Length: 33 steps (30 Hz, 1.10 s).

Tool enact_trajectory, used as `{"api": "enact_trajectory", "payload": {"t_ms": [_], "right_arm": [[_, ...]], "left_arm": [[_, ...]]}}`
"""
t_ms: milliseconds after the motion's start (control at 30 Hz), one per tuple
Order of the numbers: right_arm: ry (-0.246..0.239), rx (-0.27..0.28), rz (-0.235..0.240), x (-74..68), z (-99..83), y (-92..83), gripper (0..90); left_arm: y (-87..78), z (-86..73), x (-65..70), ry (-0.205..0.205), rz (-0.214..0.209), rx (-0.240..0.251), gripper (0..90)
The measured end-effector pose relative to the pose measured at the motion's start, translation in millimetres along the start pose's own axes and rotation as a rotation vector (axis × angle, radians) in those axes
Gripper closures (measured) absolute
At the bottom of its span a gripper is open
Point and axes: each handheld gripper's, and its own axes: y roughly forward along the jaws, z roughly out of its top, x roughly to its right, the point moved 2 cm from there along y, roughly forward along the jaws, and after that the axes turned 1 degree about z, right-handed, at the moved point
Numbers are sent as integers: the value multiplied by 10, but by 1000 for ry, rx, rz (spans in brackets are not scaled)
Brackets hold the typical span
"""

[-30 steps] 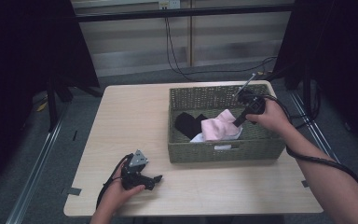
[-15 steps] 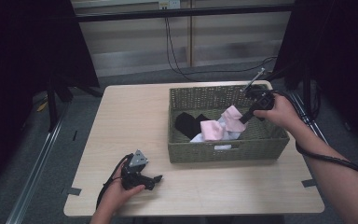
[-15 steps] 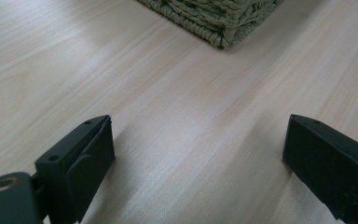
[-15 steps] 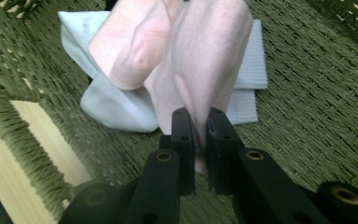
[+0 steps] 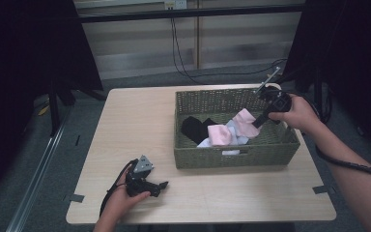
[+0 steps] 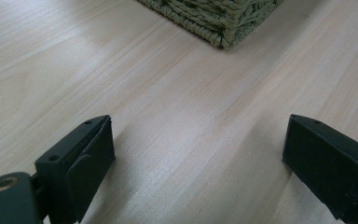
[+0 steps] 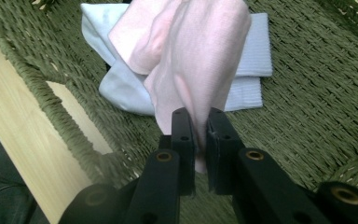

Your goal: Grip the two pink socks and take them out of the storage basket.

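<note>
A green woven basket [image 5: 232, 157] stands on the right half of the wooden table [image 5: 125, 125]. In it lie a pink sock [image 5: 227, 131], a pale blue sock [image 7: 254, 56] and a black sock [image 5: 195, 128]. My right gripper [image 5: 257, 122] is shut on one end of the pink sock [image 7: 200, 51] and holds it lifted over the basket's right side, the rest drooping onto the pale blue sock. My left gripper [image 5: 162, 186] rests open on the table near the front left edge, its jaws wide apart with only bare wood [image 6: 196, 140] between them.
The basket's near corner [image 6: 223, 23] lies just ahead of the left gripper. Cables [image 5: 183, 53] hang behind the table, and dark curtains stand on both sides. Bare tabletop stretches across the left half and along the front edge.
My right gripper has risen and drawn back toward the basket's right rim, pulling the pink sock up with it. The left hand has stayed put.
</note>
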Motion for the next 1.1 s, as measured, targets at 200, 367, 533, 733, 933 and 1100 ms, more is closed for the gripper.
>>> {"api": "enact_trajectory", "payload": {"t_ms": [200,367,533,733,933,1100], "right_arm": [[-18,-11,-1,-48,-3,-115,830],[-23,-15,-5,-91,-10,-185,830],[-25,-10,8,-130,0,-220,830],[-37,-21,9,-179,15,-277,829],[-50,-19,5,-267,30,-385,830],[-72,-1,14,-362,33,-524,830]], "left_arm": [[-1,0,-2,5,-1,-3,84],[-1,0,-2,5,-1,-3,84],[-1,0,-2,5,0,-3,84],[-1,0,-1,4,-1,-3,84],[-1,0,0,1,0,-1,84],[-1,0,0,1,-1,-1,84]]}}
